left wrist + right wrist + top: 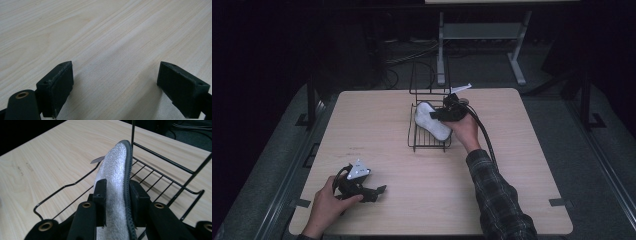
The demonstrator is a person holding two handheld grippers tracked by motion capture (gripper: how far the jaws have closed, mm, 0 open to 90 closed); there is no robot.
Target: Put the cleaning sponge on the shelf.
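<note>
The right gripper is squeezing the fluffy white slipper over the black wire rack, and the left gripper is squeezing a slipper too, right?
Not quite. The left gripper holds nothing: the left gripper view shows its jaws wide apart over the bare light wooden table. The rest is right: the right gripper is clamped on the fluffy white slipper with dark edging over the black wire rack.

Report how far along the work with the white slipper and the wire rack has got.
Done: the right gripper has its fingers shut on the white fleecy slipper with dark edging. In hand: the slipper is held over the black wire rack on the pale wooden table; whether it rests on the wires cannot be told. Left: apparently setting it down and letting go. The left gripper sits open and idle above bare tabletop.
</note>
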